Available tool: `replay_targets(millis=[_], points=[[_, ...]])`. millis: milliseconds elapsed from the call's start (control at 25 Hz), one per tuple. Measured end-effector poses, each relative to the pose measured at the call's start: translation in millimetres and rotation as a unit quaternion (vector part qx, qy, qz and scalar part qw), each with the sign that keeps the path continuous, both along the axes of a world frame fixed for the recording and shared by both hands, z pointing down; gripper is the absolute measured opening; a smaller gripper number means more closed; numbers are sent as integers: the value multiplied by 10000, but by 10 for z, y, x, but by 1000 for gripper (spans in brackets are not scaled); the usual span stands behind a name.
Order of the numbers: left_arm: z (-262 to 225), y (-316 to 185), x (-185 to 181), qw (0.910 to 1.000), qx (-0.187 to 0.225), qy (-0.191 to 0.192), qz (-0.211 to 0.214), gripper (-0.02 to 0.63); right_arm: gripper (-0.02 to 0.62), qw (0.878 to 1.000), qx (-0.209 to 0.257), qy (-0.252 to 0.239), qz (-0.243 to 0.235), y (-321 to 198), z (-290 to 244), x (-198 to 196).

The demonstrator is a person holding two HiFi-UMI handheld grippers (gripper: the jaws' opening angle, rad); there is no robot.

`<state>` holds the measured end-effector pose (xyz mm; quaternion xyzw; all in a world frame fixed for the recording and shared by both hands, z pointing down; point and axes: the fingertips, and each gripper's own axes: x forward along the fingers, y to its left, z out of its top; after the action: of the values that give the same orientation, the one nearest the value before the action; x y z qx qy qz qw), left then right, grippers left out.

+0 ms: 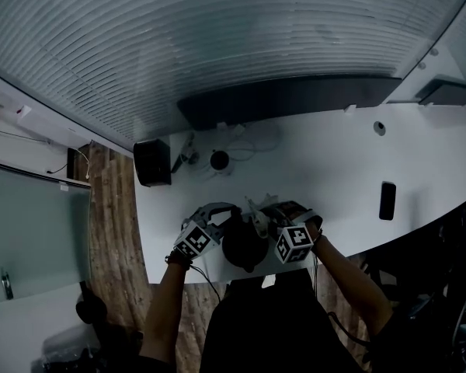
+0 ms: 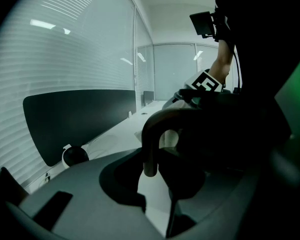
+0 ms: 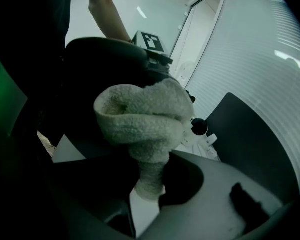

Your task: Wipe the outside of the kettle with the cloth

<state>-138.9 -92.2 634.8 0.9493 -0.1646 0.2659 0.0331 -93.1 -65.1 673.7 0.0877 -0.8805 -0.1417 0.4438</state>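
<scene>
On the white curved desk (image 1: 334,169) below the blinds, the right gripper (image 3: 150,184) is clamped on a bunched pale terry cloth (image 3: 140,119). The left gripper (image 2: 155,184) seems closed on the arched handle (image 2: 160,121) of the black rounded kettle (image 1: 243,247), lower centre of the head view. The kettle stands at the desk's near edge, so a hard wipe could twist it loose or push it off.

No words, numbers or brand names can be read anywhere. The only printed marks are black-and-white square patterns on the cube (image 1: 196,240) of the left hand-held gripper (image 1: 229,217) and the cube (image 1: 293,244) of the right hand-held gripper (image 1: 266,217). They carry no letters.
</scene>
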Motion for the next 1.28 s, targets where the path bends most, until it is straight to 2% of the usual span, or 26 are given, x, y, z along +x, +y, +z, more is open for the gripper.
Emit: replay_targets(millis=[160,360,480,640,720,920,1120,1280], points=[[14,5,10,10000,-19,26,14,100,94,9994,-339,41,42,-58,175,-87],[9,16,9,9999,-22,94,34,100,94,9992,-374,-124,10,-61,45,-135],[1,8,9,9999,-16,106,42,100,94,9990,-254,-373,-73,-41,-211,-125],[0,10,26,9999,-8,109,86,100,94,9987,105,-340,-367,-27,-411,-112],[6,4,23,9999,17,108,110,100,94,9985,87,-321,-431,-50,-375,-141],[-1,-2,31,9998,0,155,85,100,94,9974,-296,-262,-598,-99,-195,-247],[3,7,22,10000,-10,38,60,100,94,9895,-1198,-327,-742,-58,54,-247],[31,10,-1,10000,16,-36,53,100,94,9881,-1280,-142,-843,-49,266,-227]])
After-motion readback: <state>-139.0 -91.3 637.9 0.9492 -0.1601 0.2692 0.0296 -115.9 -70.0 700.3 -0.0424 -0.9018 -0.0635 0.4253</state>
